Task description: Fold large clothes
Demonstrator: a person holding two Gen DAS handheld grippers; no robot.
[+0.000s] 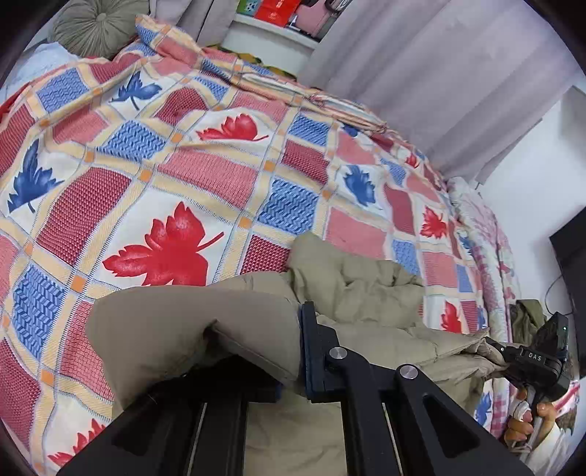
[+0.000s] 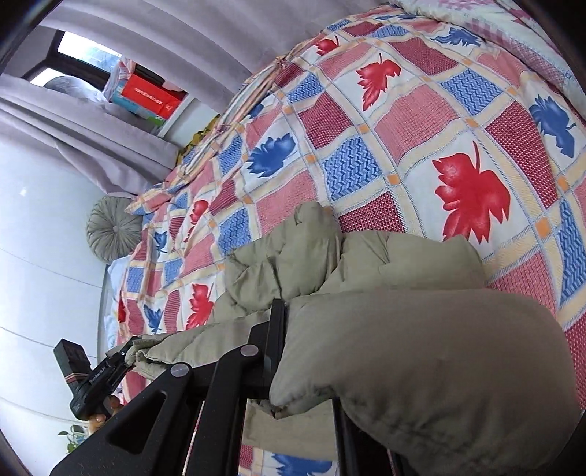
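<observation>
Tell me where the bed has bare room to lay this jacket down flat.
Free: the wide stretch of leaf-patterned bedspread beyond the khaki jacket, up toward the round cushion. Crowded: the near edge, where the jacket bunches between the left gripper and right gripper.

Both grippers are matte black – angular linkage arms with round silver screws, the left gripper (image 1: 293, 351) showing a blue edge on its finger plate. At the lower right of the left view, the right gripper (image 1: 490, 346) bears white letters "DAS"; bare fingers (image 1: 520, 424) wrap its handle
</observation>
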